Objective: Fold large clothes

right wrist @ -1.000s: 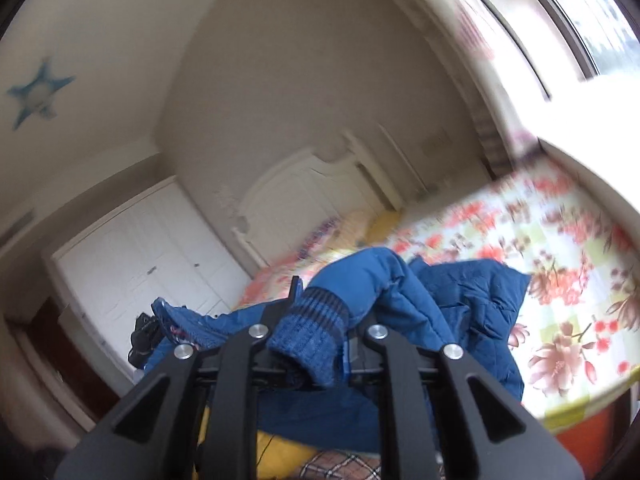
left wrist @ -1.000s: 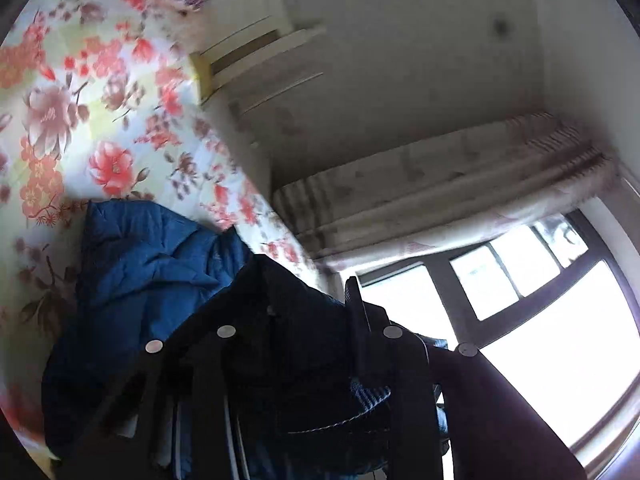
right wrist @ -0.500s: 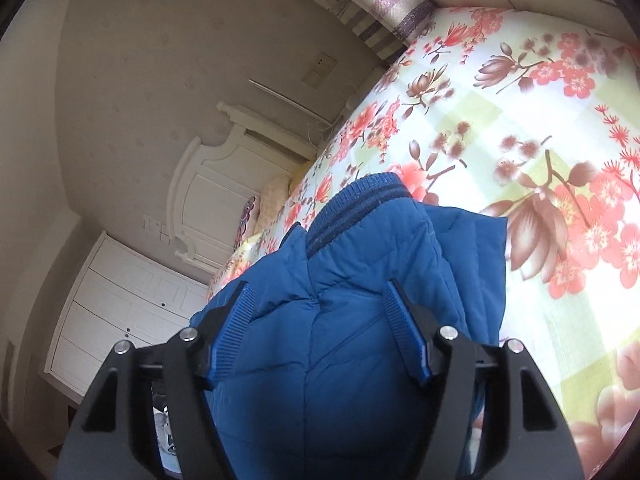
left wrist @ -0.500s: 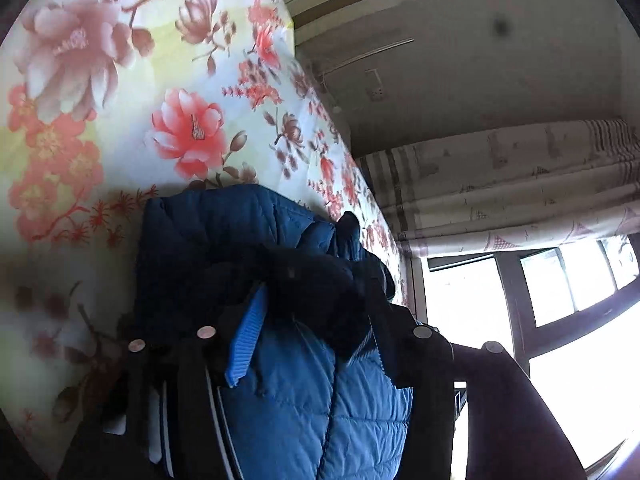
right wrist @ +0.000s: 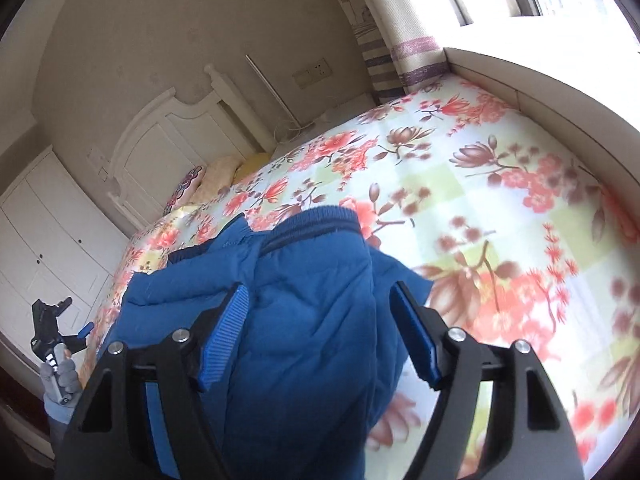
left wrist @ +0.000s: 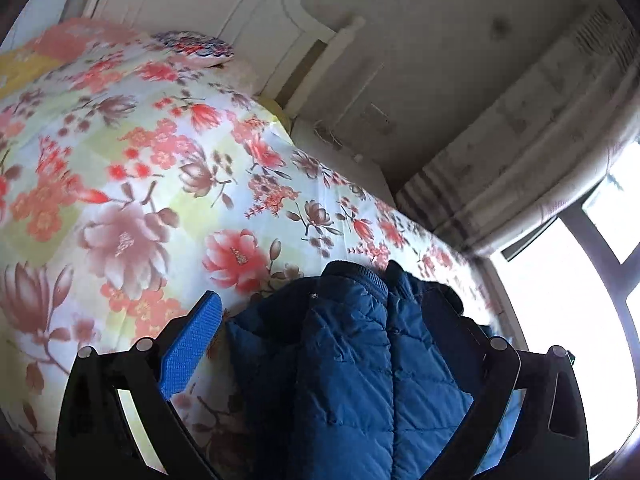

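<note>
Both tools opening, blue jacket point(right wrist: 304, 320) lying loose between pads.

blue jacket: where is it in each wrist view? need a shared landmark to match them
Left wrist: blue jacket bottom centre, between the opening left tool's fingers.
Right wrist: blue jacket lower centre-left, between the opening right tool's fingers.
Shared landmark: white headboard, upper left in both.
</note>
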`<state>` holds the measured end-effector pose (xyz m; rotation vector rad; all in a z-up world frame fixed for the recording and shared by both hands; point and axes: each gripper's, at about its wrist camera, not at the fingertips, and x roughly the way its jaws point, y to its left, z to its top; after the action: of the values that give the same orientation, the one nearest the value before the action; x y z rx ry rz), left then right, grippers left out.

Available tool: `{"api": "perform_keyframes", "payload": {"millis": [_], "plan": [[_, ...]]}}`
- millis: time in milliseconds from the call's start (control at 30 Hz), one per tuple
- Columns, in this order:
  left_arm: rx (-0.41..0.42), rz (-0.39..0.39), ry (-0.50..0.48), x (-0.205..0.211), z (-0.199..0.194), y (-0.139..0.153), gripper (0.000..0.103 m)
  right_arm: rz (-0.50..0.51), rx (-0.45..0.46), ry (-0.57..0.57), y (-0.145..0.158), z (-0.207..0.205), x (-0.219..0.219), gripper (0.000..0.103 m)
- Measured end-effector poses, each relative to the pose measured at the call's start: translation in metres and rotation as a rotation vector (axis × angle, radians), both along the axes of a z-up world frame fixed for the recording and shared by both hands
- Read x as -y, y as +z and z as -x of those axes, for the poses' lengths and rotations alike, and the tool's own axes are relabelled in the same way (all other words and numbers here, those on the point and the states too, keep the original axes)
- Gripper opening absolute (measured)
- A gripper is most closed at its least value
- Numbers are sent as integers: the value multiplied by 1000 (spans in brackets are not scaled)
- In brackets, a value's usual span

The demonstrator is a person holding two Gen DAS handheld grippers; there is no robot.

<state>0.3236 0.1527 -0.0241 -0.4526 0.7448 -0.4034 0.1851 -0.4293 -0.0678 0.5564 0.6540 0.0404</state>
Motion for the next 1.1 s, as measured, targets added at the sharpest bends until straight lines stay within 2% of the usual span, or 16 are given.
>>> {"api": "perform_keyframes", "payload": {"millis": [167, 233, 400, 500, 600, 633, 667, 700, 733, 767, 833, 867, 900, 933, 1000, 1100], "plan": [[-14, -220, -169, 56, -28, -12, 98, 15, -39, 46, -3, -27, 7, 73], [-33, -271, -221, 67, -36, -19, 98, 32, -48, 78, -3, -39, 5, 75], [-84, -317, -309, 88, -56, -24, 98, 30, -77, 117, -12, -52, 9, 75], [-108, -390, -328, 101, -70, -30, 98, 9, -75, 120, -18, -52, 9, 75], [-197, -396, -371, 111, -87, -49, 98, -2, -72, 128, -19, -52, 10, 75], [-216, -383, -379, 111, -89, -54, 93, 0, -72, 133, -18, -52, 10, 75], [-223, -338, -384, 109, -91, -57, 78, 7, -74, 142, -17, -53, 9, 75], [-220, -301, -381, 107, -90, -57, 71, 12, -75, 153, -17, -55, 8, 75], [-190, -281, -353, 102, -86, -54, 54, 13, -76, 164, -16, -56, 7, 75], [-167, -275, -334, 99, -81, -49, 28, 13, -79, 178, -16, -59, 6, 75], [-79, -232, -268, 85, -55, -30, 21, 41, -75, 173, -14, -59, 3, 50], [-11, -236, -244, 81, -33, -17, 20, 90, -55, 157, -8, -55, 0, 30], [39, -256, -230, 81, -15, -6, 19, 133, -17, 158, -1, -47, -6, 19], [95, -269, -219, 79, 7, 6, 19, 162, 11, 161, 6, -40, -12, 17], [144, -263, -192, 73, 35, 23, 19, 242, 58, 165, 27, -19, -32, 13], [186, -239, -138, 60, 36, 53, 19, 336, 146, 184, 64, 12, -63, 12]]}}
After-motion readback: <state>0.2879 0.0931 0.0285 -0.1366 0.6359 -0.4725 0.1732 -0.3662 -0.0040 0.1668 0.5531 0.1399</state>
